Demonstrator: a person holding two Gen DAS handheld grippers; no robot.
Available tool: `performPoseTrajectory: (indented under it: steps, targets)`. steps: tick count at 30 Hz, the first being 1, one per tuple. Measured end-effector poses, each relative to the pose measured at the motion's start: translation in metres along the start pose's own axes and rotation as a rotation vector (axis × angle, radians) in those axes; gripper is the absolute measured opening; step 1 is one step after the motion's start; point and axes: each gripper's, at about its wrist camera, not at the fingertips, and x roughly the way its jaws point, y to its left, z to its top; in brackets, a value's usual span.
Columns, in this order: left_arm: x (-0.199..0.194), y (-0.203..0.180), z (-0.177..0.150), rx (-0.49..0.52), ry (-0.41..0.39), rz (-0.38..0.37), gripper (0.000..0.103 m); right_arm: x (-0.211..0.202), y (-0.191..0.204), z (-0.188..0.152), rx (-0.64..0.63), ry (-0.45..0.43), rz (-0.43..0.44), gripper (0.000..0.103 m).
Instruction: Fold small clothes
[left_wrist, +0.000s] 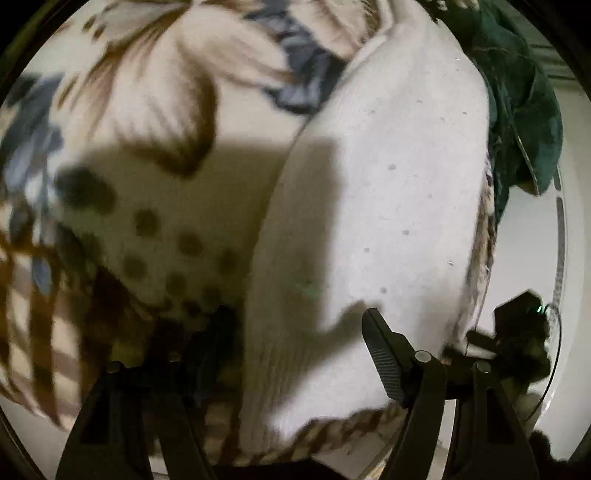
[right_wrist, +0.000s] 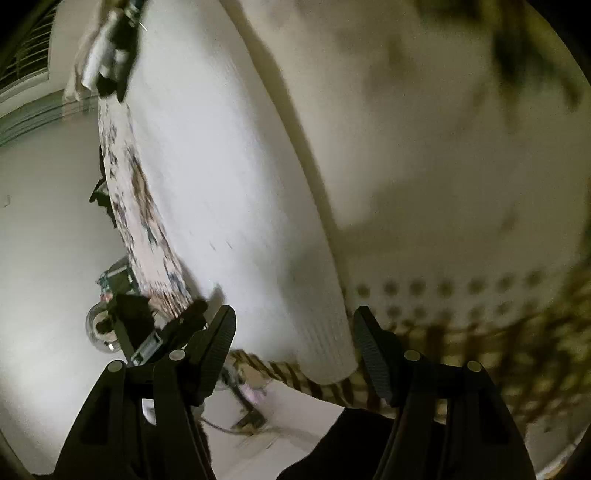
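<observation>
A white ribbed garment (left_wrist: 388, 192) lies flat on a floral patterned cloth (left_wrist: 155, 122). In the left wrist view my left gripper (left_wrist: 295, 332) is open just above the garment's near part; its right finger (left_wrist: 384, 350) shows clearly and its left finger is lost in dark shadow. In the right wrist view the same white garment (right_wrist: 221, 184) runs from top left to bottom centre. My right gripper (right_wrist: 293, 328) is open and its jaws straddle the garment's near ribbed end without closing on it.
A dark green garment (left_wrist: 524, 107) lies at the far right of the cloth. The other gripper (left_wrist: 517, 332) shows at right over a white floor. In the right wrist view, the patterned cloth's edge (right_wrist: 147, 229) drops to the floor, where small objects (right_wrist: 110, 317) lie.
</observation>
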Motion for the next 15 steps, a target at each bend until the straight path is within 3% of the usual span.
performPoseTrajectory:
  steps: [4,5,6,7,8,10,12,15]
  targets:
    - [-0.002,-0.005,-0.005,0.009,-0.059,-0.011,0.068,0.048,-0.016,-0.010,0.032,0.027,0.053,0.068]
    - [-0.004,-0.010,-0.009,0.033,-0.078,-0.005,0.056,0.055,-0.017,-0.012,0.032,0.016,0.079,0.068]
    - [-0.006,-0.012,-0.012,0.048,-0.085,-0.005,0.007,0.058,-0.015,-0.014,0.031,-0.010,0.096,0.060]
    - [-0.009,-0.014,-0.017,0.057,-0.086,-0.011,0.009,0.060,-0.014,-0.017,0.027,-0.036,0.107,0.022]
    - [-0.011,-0.017,-0.020,0.063,-0.107,-0.018,0.009,0.063,-0.009,-0.021,0.020,-0.045,0.105,0.014]
    - [-0.024,-0.020,-0.030,0.070,-0.145,-0.017,0.009,0.059,-0.007,-0.035,0.033,-0.080,0.108,0.013]
    - [-0.029,-0.011,-0.038,0.038,-0.136,-0.052,0.009,0.056,-0.007,-0.049,0.039,-0.078,0.109,0.012]
    - [-0.016,-0.002,-0.044,0.032,-0.099,-0.047,0.009,0.056,-0.016,-0.068,0.052,-0.075,0.085,0.011]
